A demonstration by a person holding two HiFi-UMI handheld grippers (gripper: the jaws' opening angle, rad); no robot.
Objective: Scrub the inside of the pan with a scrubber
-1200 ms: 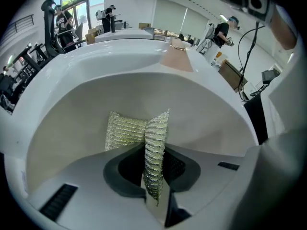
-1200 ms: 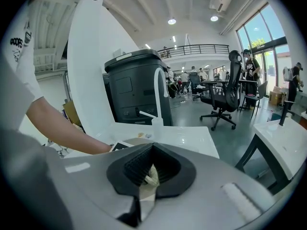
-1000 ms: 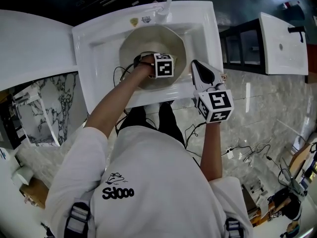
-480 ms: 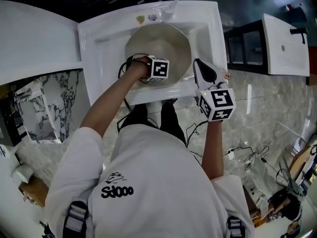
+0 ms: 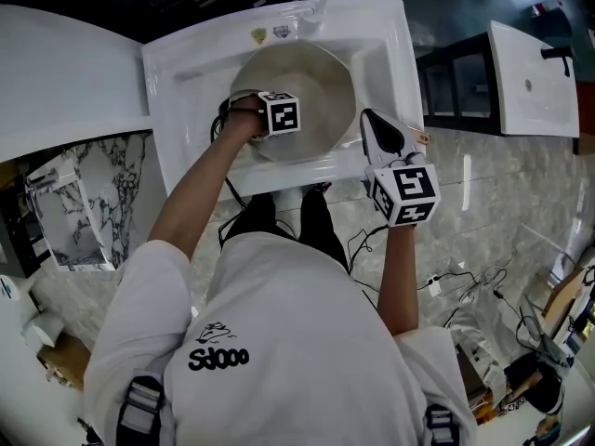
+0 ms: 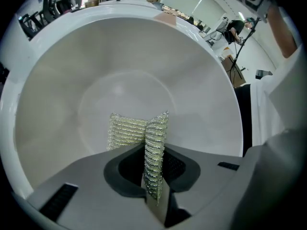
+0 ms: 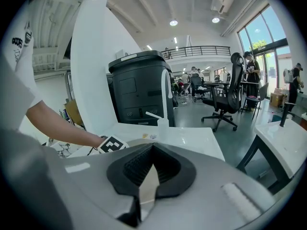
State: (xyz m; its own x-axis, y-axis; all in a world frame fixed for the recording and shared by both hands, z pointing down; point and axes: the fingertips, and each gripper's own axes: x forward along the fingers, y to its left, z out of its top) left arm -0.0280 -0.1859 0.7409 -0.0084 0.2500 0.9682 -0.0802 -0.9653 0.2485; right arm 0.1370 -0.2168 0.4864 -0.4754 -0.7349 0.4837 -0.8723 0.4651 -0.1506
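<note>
Lighting's looking bright and even here. Ceiling lights (image 7: 173, 22) and tall windows (image 7: 271, 30) are flooding the right gripper view. Both gripper views are warping hard at the edges, corners going black. The pan (image 6: 120, 66) is glowing soft white, the scrubber (image 6: 127, 131) is glinting, and the left tongs (image 6: 154, 195) up close are blurring slightly.

Left gripper (image 5: 277, 115) moves from the lower middle of the pan (image 5: 321, 86) up and left, ending over the pan's left side. The scrubber (image 6: 128, 131) pinched in its jaws goes with it across the inside. The left forearm swings left too, closer to the sink's left wall.
</note>
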